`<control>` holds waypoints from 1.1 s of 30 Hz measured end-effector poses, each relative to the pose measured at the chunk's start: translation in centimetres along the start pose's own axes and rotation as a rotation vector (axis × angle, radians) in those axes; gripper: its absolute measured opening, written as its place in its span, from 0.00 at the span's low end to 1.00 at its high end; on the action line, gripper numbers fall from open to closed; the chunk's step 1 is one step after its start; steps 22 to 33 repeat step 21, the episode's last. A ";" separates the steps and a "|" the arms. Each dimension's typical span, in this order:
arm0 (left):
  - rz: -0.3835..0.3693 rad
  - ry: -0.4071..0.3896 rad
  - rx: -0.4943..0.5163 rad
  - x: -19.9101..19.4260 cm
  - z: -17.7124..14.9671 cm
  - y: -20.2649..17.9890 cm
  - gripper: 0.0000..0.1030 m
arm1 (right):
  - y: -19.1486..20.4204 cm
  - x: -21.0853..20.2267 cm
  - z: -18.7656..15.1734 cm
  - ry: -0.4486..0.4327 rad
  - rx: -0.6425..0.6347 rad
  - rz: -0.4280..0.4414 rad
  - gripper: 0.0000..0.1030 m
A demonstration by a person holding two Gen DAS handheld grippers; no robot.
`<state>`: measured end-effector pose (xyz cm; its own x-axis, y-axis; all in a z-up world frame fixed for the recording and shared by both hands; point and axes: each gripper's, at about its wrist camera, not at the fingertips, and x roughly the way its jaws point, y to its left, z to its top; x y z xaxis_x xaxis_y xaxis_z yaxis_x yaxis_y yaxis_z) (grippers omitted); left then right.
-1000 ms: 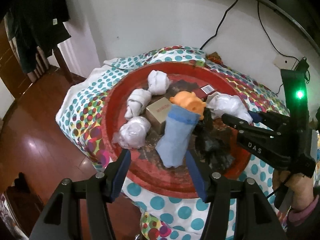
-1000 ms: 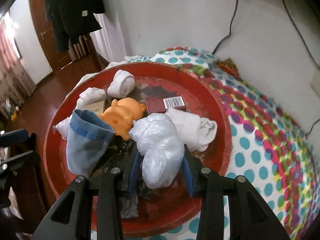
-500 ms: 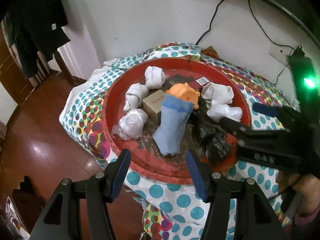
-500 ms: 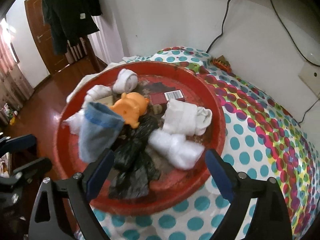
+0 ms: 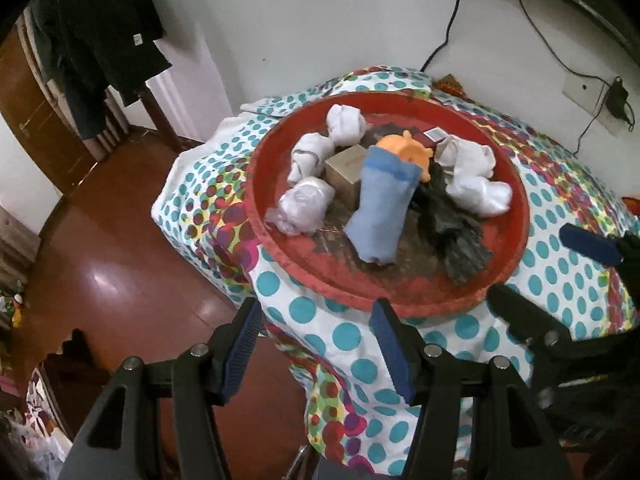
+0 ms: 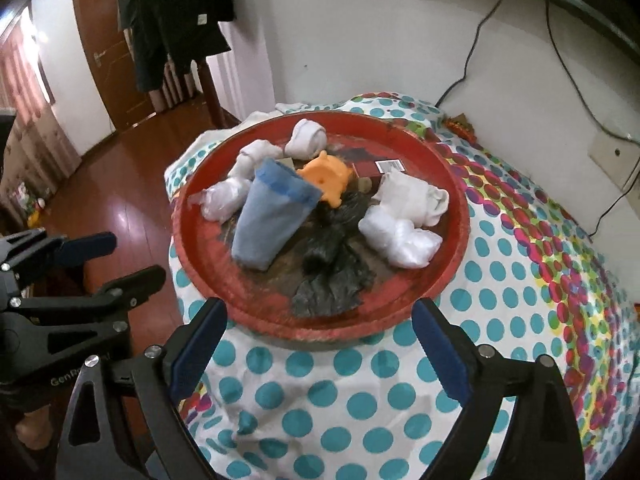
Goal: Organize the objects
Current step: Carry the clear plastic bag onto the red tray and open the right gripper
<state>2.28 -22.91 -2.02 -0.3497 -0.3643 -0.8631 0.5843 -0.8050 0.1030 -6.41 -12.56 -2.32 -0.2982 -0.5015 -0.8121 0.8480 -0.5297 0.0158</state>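
Left gripper (image 5: 318,344): fingers spread wide, nothing between them, held off the tray's 6 o'clock edge over the spotted cloth.
Right gripper (image 6: 320,344): fingers spread wider, gripping nothing, also short of the tray's near rim.
Tray (image 5: 516,184): round, red, resting on the cloth (image 5: 352,336) with every item on it.
Left view only: a tan box (image 5: 347,168) shows plainly at 11 o'clock from the blue sleeve (image 5: 382,208); in the right view it is almost hidden behind the sleeve.
Right view only: a dark red box (image 6: 378,168) with a barcode shows whole at 12 o'clock; the left view catches just its label.
Both views: orange toy (image 6: 326,176) behind the sleeve's open top; black bag (image 6: 332,268) crumpled at the tray's centre toward 6 o'clock; white wrapped bundle (image 6: 400,238) at 3 o'clock, touching a white cloth roll (image 6: 412,198).
Surroundings: dark clothes (image 6: 176,20) hang at 11 o'clock by a wooden door (image 6: 108,48); a cable (image 5: 452,28) runs down the wall.
In the way: the sleeve leans over the toy and box.
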 end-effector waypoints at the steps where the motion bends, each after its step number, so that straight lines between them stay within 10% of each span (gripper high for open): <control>1: -0.003 -0.003 -0.003 -0.2 0.0 0.1 0.57 | 0.2 -0.2 0.0 0.001 -0.006 -0.011 0.91; 33: -0.026 -0.049 -0.037 -1.2 0.8 0.3 0.57 | 0.4 0.8 0.1 0.045 -0.034 -0.032 0.97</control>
